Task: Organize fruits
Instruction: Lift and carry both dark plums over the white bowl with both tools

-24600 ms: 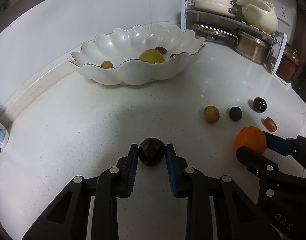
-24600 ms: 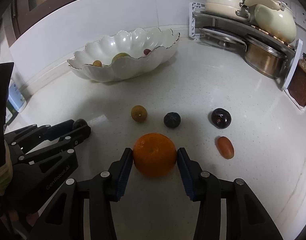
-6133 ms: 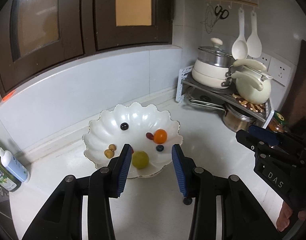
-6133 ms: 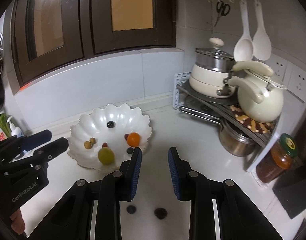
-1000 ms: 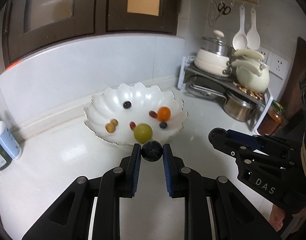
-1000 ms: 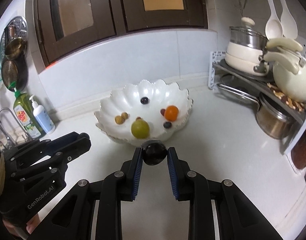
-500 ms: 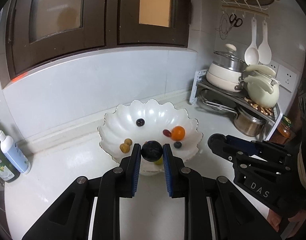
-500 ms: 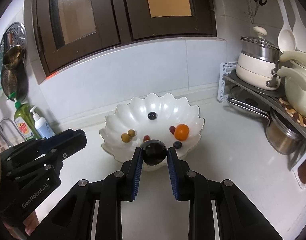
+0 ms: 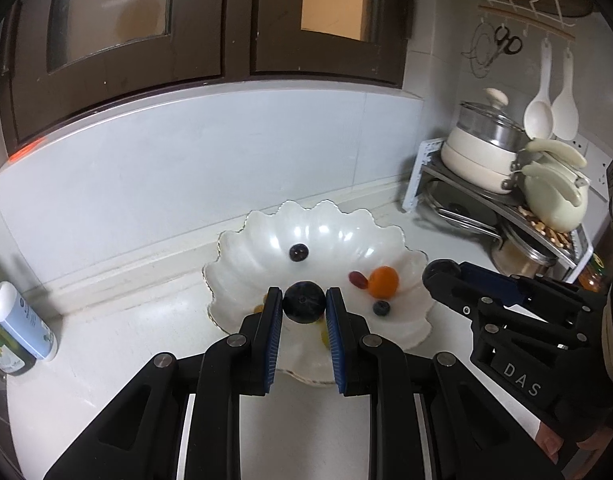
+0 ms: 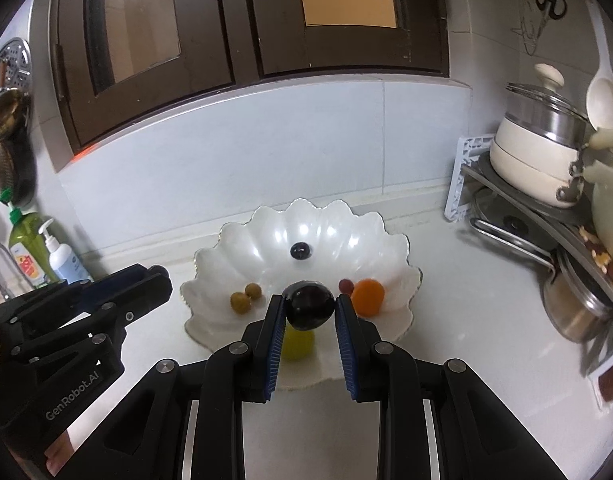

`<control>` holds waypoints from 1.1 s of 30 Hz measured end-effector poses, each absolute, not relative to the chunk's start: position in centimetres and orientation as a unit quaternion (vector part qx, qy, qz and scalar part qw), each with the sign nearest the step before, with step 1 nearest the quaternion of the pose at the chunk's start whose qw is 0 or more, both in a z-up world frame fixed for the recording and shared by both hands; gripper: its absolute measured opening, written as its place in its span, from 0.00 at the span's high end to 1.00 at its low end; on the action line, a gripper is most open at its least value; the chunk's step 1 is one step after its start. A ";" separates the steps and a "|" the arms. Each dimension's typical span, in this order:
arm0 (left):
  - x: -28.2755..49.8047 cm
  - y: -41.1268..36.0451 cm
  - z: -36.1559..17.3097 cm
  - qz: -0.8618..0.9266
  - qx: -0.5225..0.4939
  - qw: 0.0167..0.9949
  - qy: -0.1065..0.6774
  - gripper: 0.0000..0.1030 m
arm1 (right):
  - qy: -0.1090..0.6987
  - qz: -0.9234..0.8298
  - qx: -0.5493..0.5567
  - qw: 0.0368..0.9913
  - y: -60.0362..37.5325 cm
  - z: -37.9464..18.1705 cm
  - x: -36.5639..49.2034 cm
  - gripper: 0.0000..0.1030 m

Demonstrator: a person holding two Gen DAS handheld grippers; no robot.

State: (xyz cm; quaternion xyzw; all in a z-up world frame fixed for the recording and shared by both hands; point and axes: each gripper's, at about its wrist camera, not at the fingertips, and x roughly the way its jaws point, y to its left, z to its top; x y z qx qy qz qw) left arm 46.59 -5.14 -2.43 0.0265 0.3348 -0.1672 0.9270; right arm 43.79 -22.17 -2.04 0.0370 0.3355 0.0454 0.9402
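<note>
My left gripper (image 9: 304, 305) is shut on a dark blue round fruit (image 9: 303, 302), held in the air in front of the white scalloped bowl (image 9: 242, 252). My right gripper (image 10: 309, 306) is shut on a dark purple plum (image 10: 309, 305), also held up before the same bowl (image 10: 210, 268). Inside the bowl lie an orange (image 10: 368, 297), a green-yellow fruit (image 10: 296, 344), two small tan fruits (image 10: 246, 298), a red grape (image 10: 345, 285) and a dark berry (image 10: 300, 250). A small blueberry (image 9: 381, 309) shows in the left wrist view. Each gripper appears at the side of the other's view.
A rack with pots, a kettle and a steel pan (image 10: 546, 168) stands at the right. Soap bottles (image 10: 38, 252) stand at the left by the wall. Dark cabinets hang above the backsplash. White countertop (image 10: 466, 320) lies around the bowl.
Both grippers have drawn back and a little up with their fruits still gripped; the bowl now looks smaller and farther, more of the cabinets shows.
</note>
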 end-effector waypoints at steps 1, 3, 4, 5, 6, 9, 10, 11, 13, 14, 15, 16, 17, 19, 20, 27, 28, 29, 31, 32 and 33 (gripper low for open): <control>46.9 -5.1 -2.5 -0.166 0.027 0.927 0.336 0.78 | 0.337 0.045 0.035 0.940 -22.1 -2.0 44.2 0.74; 47.7 -5.2 -2.6 -0.161 0.031 0.927 0.338 0.78 | 0.340 0.047 0.033 0.939 -21.9 -2.1 45.0 0.74; 48.1 -5.2 -2.7 -0.159 0.033 0.926 0.340 0.78 | 0.342 0.048 0.034 0.938 -21.9 -2.2 45.3 0.74; 48.5 -5.2 -2.7 -0.157 0.031 0.925 0.343 0.78 | 0.343 0.050 0.035 0.937 -21.9 -2.3 45.7 0.74; 49.0 -5.3 -2.8 -0.157 0.030 0.924 0.348 0.78 | 0.347 0.051 0.036 0.936 -21.8 -2.4 46.3 0.74; 50.4 -5.5 -3.4 -0.154 0.029 0.919 0.361 0.78 | 0.358 0.054 0.041 0.931 -22.0 -2.9 47.7 0.74; 51.0 -5.5 -3.6 -0.152 0.030 0.918 0.365 0.78 | 0.361 0.055 0.043 0.930 -22.0 -3.0 48.1 0.74; 51.5 -5.6 -3.8 -0.152 0.029 0.916 0.369 0.78 | 0.364 0.054 0.044 0.929 -22.0 -3.2 48.6 0.74; 52.5 -5.6 -4.2 -0.152 0.027 0.912 0.381 0.78 | 0.372 0.051 0.042 0.926 -22.1 -3.5 49.5 0.74; 52.9 -5.6 -4.4 -0.152 0.026 0.910 0.384 0.78 | 0.376 0.051 0.041 0.924 -22.1 -3.6 50.0 0.74; 53.3 -5.7 -4.6 -0.151 0.027 0.909 0.388 0.78 | 0.380 0.049 0.039 0.923 -22.1 -3.8 50.5 0.74; 53.8 -5.8 -4.9 -0.149 0.031 0.907 0.392 0.78 | 0.382 0.048 0.037 0.922 -22.1 -4.0 50.8 0.74; 54.3 -5.9 -5.2 -0.149 0.034 0.905 0.396 0.78 | 0.386 0.047 0.035 0.921 -22.0 -4.1 51.2 0.74; 55.1 -6.2 -5.7 -0.148 0.037 0.902 0.404 0.78 | 0.392 0.048 0.033 0.918 -22.1 -4.5 51.9 0.74; 55.5 -6.3 -5.9 -0.148 0.039 0.900 0.408 0.78 | 0.397 0.048 0.033 0.916 -22.1 -4.7 52.4 0.74; 58.6 -6.9 -7.7 -0.146 0.042 0.883 0.443 0.78 | 0.429 0.049 0.037 0.901 -22.6 -6.2 55.5 0.74; 59.0 -6.9 -7.9 -0.146 0.042 0.882 0.447 0.78 | 0.432 0.048 0.038 0.900 -22.6 -6.3 55.9 0.74; 59.3 -7.1 -8.1 -0.146 0.042 0.880 0.451 0.78 | 0.437 0.048 0.040 0.897 -22.7 -6.6 56.3 0.74; 60.1 -7.2 -8.6 -0.147 0.044 0.875 0.459 0.78 | 0.446 0.050 0.041 0.893 -22.7 -7.1 57.0 0.74; 60.4 -7.3 -8.7 -0.144 0.045 0.874 0.463 0.78 | 0.450 0.050 0.043 0.890 -22.8 -7.4 57.3 0.74; 60.7 -7.4 -8.9 -0.142 0.047 0.872 0.466 0.78 | 0.454 0.050 0.043 0.889 -22.8 -7.6 57.6 0.74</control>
